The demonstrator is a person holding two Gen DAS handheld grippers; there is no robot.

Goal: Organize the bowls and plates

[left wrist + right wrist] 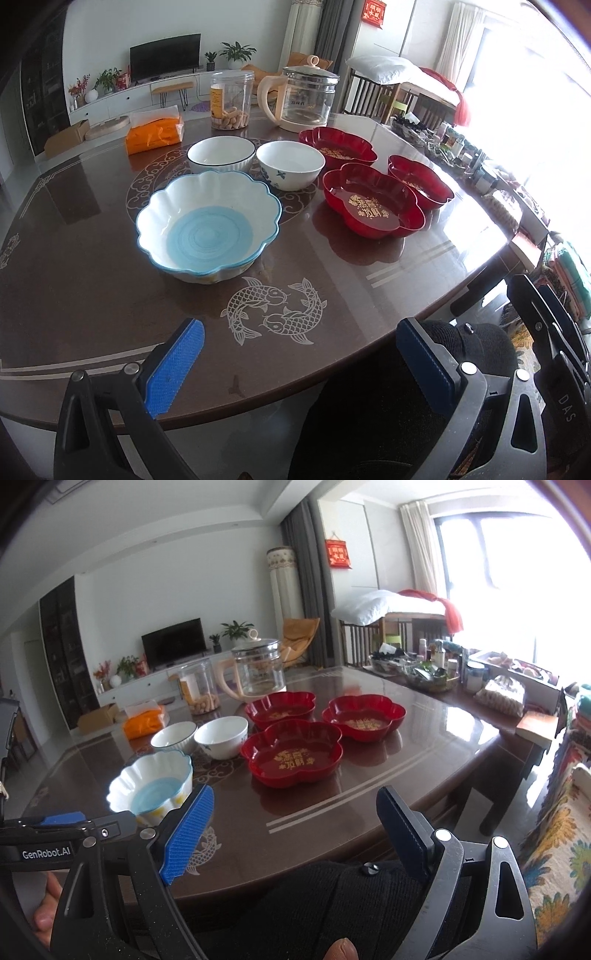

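On the brown table (pixel 92 295) stand a scalloped white bowl with a blue bottom (pixel 208 225) (pixel 151 788), a white bowl with a dark rim (pixel 221 154) (pixel 173 736), and a white bowl with blue print (pixel 290 164) (pixel 221 736). Three red flower-shaped plates lie to the right: near (pixel 373 205) (pixel 291 753), far left (pixel 338 144) (pixel 280 709), far right (pixel 421 181) (pixel 364 718). My left gripper (pixel 299 347) is open and empty at the table's near edge. My right gripper (pixel 295 812) is open and empty, also short of the dishes.
A glass kettle (pixel 304 98), a clear snack jar (pixel 231 99) and an orange tissue pack (pixel 155 134) stand at the back of the table. Cluttered bottles and baskets (pixel 432 668) fill the right side. The left gripper shows at left in the right wrist view (pixel 48 834).
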